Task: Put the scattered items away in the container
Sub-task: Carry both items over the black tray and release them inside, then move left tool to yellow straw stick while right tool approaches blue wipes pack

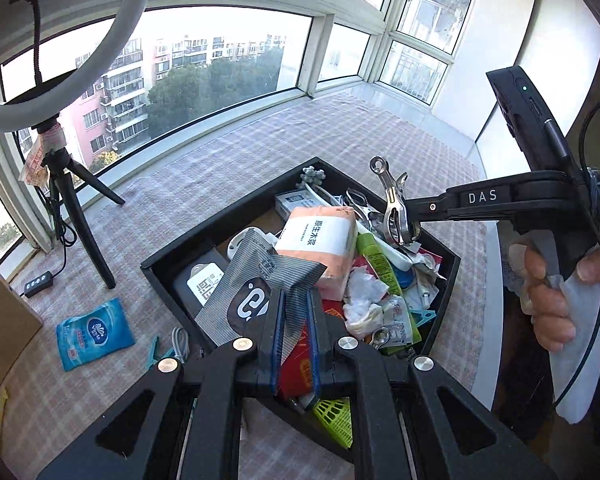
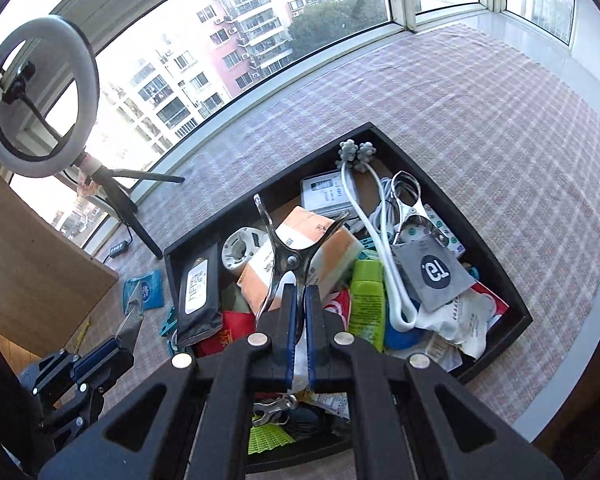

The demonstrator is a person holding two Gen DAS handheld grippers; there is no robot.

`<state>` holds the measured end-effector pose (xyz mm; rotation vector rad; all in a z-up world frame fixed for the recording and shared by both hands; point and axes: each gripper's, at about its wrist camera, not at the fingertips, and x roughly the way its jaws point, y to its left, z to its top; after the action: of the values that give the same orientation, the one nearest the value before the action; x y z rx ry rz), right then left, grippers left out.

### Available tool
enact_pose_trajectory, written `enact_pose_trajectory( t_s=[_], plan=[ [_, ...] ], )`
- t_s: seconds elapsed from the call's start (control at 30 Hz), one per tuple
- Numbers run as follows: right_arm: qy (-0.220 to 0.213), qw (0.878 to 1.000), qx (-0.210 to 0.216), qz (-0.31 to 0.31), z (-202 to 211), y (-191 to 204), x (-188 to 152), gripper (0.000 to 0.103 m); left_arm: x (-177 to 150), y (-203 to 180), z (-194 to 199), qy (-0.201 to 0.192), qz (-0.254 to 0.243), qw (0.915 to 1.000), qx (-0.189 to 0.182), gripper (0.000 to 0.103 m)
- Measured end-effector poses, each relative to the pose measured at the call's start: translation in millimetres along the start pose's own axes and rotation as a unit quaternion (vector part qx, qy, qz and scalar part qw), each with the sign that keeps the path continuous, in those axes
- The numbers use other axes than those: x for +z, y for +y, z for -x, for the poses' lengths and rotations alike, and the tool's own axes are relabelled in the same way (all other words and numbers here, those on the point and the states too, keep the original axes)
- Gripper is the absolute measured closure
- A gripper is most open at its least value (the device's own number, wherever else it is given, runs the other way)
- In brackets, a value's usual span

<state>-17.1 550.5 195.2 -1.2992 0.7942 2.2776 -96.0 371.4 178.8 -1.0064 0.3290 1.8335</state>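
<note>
The black rectangular tray (image 2: 496, 248) — crammed with packets and tubes — is sitting on the checked cloth (image 2: 480, 100). Over it, the left gripper (image 1: 296, 312) is pinching a grey striped foil packet (image 1: 260, 280), while the right gripper (image 2: 299, 304) is clamping a shiny metal clip (image 2: 288, 248). A blue wipes packet (image 1: 94, 332) is lying off the tray's left edge.

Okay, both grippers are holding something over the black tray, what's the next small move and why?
Probably open the right gripper and let the metal clip drop: it hangs directly above the full black tray. The left gripper can release its grey striped packet next, also over the tray.
</note>
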Motion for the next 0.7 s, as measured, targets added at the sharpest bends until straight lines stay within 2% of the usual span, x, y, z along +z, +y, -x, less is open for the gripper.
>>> enact_pose_trajectory(
  t_s=[0.17,0.2,0.23,0.27,0.3,0.33,0.57,0.7],
  plan=[
    [-0.003,1.0,-0.026,-0.011,-2.6,-38.0,14.0,0.098,9.8,-39.1,-21.6,0.003,-0.025,0.9997,0.003,0.094],
    [0.0,1.0,-0.02,-0.009,-4.2,-42.3,16.6,0.095,11.1,-43.1,-27.2,0.013,-0.025,0.9996,0.003,0.08],
    [0.0,1.0,-0.022,-0.016,-5.7,-47.0,18.2,0.084,11.7,-45.2,-31.2,0.023,-0.021,0.9995,0.0,0.061],
    [-0.001,0.999,-0.03,-0.024,-5.9,-51.2,19.4,0.077,11.5,-46.6,-33.1,0.022,-0.017,0.9996,-0.001,0.06],
    [-0.007,0.999,-0.032,-0.026,-4.5,-53.7,19.9,0.065,11.0,-48.2,-34.4,0.02,-0.016,0.9997,0.003,0.062],
    [-0.013,0.999,-0.033,-0.024,-2.8,-54.4,19.9,0.062,9.8,-49.1,-35.1,0.02,-0.017,0.9996,0.007,0.062],
    [-0.022,0.999,-0.029,0.003,-1.8,-35.9,14.5,0.062,-3.4,-37.5,-23.8,0.023,-0.015,0.9993,0.023,0.062],
    [-0.014,1.0,-0.014,0.019,-6.1,-16.6,11.1,0.062,-12.4,-17.1,-11.3,0.023,0.004,0.9993,0.029,0.062]
  ],
)
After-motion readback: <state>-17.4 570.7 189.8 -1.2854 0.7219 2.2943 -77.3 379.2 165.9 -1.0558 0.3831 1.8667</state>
